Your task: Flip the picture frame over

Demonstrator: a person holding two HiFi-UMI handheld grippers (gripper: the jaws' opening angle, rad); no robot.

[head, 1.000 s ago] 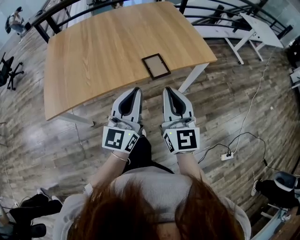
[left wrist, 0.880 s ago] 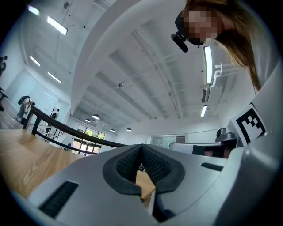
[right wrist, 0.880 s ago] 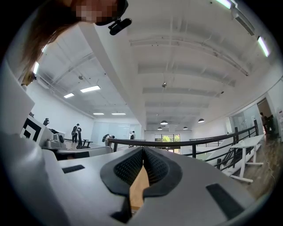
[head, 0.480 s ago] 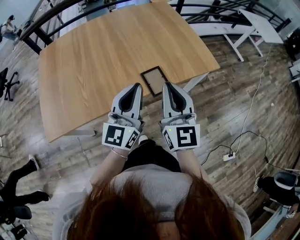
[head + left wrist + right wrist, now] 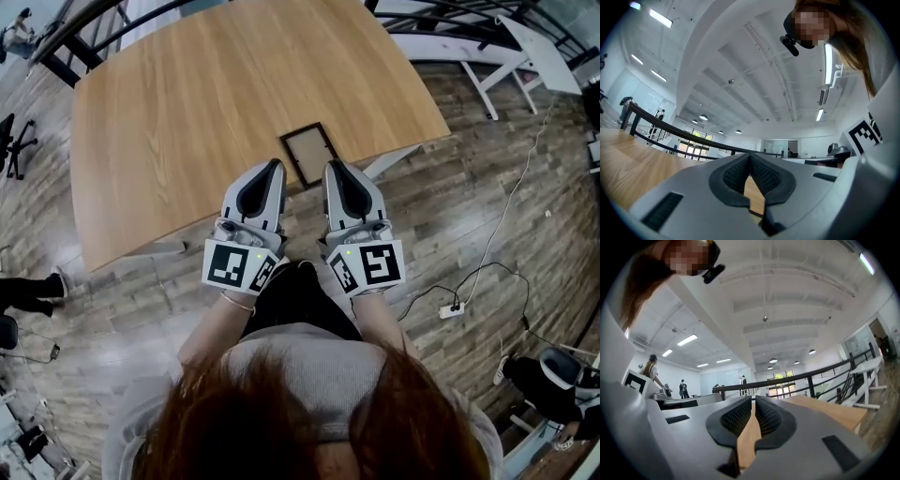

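Note:
A small dark picture frame lies flat near the front edge of the wooden table. It is a thin black border around a wood-coloured middle. My left gripper and right gripper are held side by side, pointing at the table's front edge. Their tips flank the frame's near end without touching it. Both are shut with nothing between the jaws. In the left gripper view the left gripper has its pads meeting at the tip. The right gripper looks the same in its own view. Neither gripper view shows the frame.
A white desk stands at the back right. A power strip with cables lies on the wooden floor to the right. A black railing runs behind the table. An office chair and a person's legs are at the left.
Both grippers have advanced toward the table's front edge, side by side. Their tips now sit just beside the frame's near end instead of well short of it.

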